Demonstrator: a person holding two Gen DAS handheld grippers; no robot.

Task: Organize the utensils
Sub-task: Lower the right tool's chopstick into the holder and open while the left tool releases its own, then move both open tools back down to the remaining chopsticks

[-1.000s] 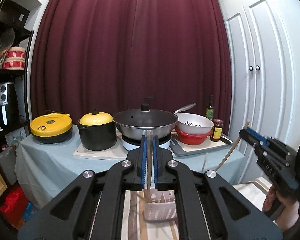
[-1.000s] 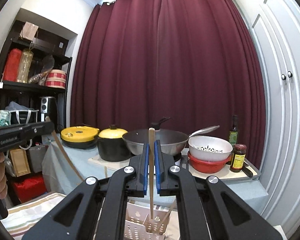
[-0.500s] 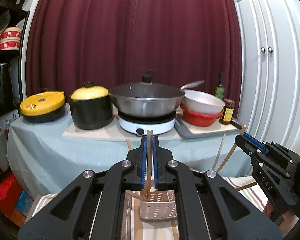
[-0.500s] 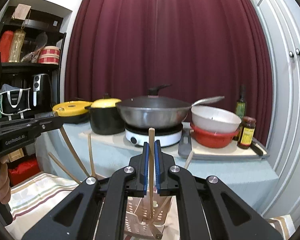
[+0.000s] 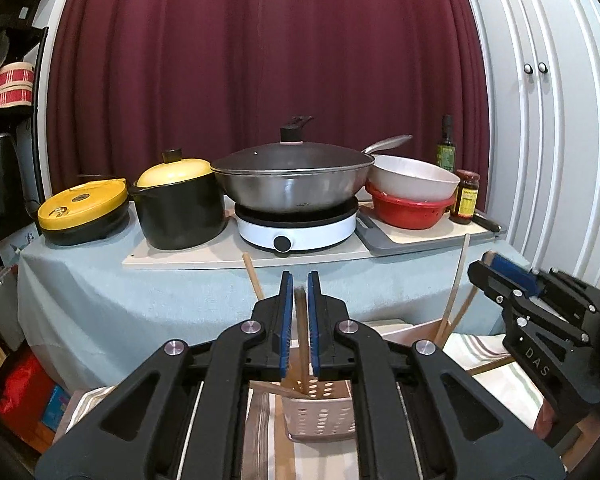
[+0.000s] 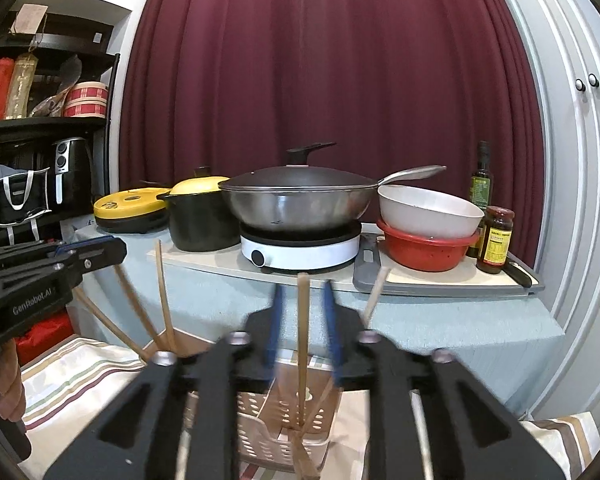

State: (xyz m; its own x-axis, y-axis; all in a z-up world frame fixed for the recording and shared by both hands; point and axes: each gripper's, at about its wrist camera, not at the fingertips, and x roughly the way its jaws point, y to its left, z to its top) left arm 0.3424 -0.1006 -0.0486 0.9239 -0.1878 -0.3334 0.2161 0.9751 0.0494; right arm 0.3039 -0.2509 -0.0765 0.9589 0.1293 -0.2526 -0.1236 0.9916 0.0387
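Your right gripper [image 6: 301, 322] stands parted and left gripper [image 5: 298, 320] slightly apart, each freeing a thin wooden chopstick [image 6: 302, 344] to stand in the perforated beige plastic basket [image 6: 284, 436].

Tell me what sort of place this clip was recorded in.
Most likely a small home kitchen or cooking corner: a lidded wok sits on an induction cooker on a cloth-covered table, with sauce bottles and an air fryer on a shelf.

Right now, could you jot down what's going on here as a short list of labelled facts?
left gripper: jaws slightly apart, a chopstick between them, not clamped
right gripper: jaws wide, blurred, a chopstick standing free between them
holder: perforated utensil basket, chopsticks standing in it
behind: lidded wok on an induction cooker
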